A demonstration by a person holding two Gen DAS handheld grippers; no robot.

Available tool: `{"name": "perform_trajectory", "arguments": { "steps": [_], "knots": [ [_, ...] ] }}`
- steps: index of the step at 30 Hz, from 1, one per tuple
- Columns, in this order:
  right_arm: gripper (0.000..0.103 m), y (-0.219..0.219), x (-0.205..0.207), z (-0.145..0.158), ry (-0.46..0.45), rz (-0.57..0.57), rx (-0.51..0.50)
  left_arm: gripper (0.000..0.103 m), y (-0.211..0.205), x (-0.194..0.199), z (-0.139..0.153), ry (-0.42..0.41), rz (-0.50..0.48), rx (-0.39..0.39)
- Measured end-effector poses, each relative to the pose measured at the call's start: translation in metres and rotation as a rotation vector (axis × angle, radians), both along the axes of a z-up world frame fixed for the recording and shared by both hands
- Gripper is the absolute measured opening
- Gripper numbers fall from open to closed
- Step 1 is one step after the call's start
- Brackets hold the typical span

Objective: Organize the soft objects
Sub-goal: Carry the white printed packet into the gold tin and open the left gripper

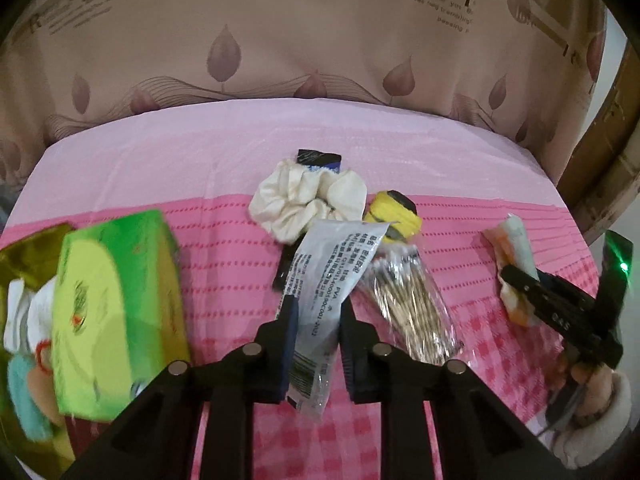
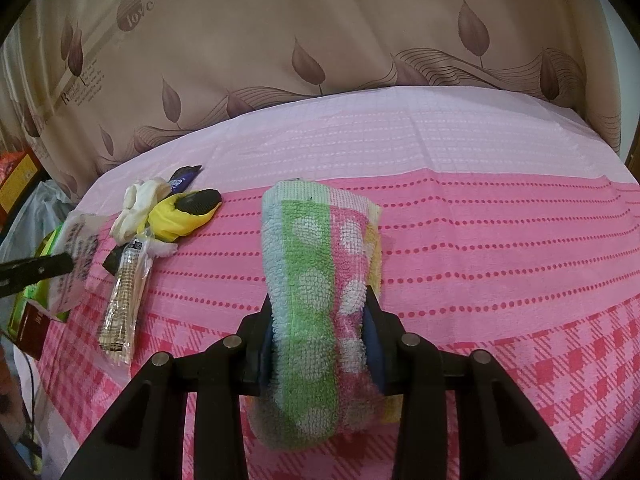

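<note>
My left gripper (image 1: pixel 318 312) is shut on a silver-white printed packet (image 1: pixel 320 300), held above the pink cloth. My right gripper (image 2: pixel 320 316) is shut on a folded striped towel (image 2: pixel 316 280) in blue, green, pink and yellow. It also shows in the left wrist view (image 1: pixel 516 256) at the far right, with the right gripper's fingers (image 1: pixel 560 296) on it. On the cloth lie a white scrunchie (image 1: pixel 308 196), a yellow-and-black soft item (image 1: pixel 396 210) and a clear bag of cotton swabs (image 1: pixel 408 300).
A green tissue box (image 1: pixel 116 312) and a gold-edged container with soft toys (image 1: pixel 24 320) stand at the left. A dark blue packet (image 1: pixel 320 159) lies behind the scrunchie. The pink checked tablecloth (image 2: pixel 500 240) covers the table; a patterned curtain (image 2: pixel 320 40) hangs behind.
</note>
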State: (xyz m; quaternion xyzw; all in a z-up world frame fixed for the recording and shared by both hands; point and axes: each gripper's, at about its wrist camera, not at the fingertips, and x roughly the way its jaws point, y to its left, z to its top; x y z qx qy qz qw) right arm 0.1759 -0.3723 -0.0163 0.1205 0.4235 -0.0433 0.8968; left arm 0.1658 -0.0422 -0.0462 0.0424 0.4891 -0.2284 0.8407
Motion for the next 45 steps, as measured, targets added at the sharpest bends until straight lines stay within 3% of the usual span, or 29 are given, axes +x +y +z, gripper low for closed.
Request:
{"name": "perform_trajectory", "arguments": {
  "steps": [11,26,37,45],
  "knots": [
    [0.037,0.001,0.0,0.0,0.001,-0.003,-0.011,0.019,0.018,-0.02,-0.007,0.024,0.029,0.026],
    [0.037,0.002,0.001,0.0,0.002,-0.003,-0.013,0.019,0.035,-0.04,0.045,-0.077,0.069,0.054],
    [0.037,0.003,0.001,0.0,0.002,-0.003,-0.015,0.018,0.086,-0.04,0.082,-0.154,0.176,0.114],
    [0.037,0.003,0.002,0.0,0.002,-0.003,-0.018,0.018,0.137,-0.024,0.092,-0.189,0.289,0.189]
  ]
}}
